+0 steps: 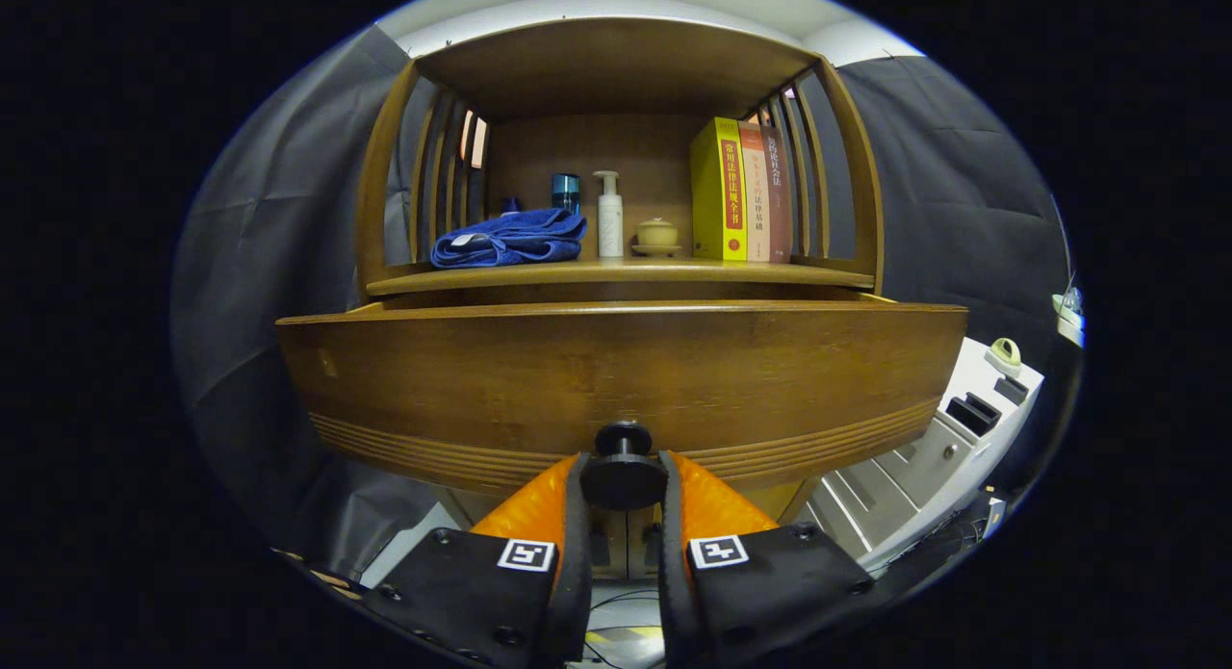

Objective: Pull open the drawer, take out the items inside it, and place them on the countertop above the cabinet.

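The tool (623,476) is clamped with both fingers on the round dark knob (622,469) of the smooth curved brown wooden drawer (616,380).

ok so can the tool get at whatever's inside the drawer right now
Probably not yet. The tool has its fingers closed on the dark round knob of the drawer front, which blocks the view and the way to the inside. It would have to let go and come in from above, under the countertop.
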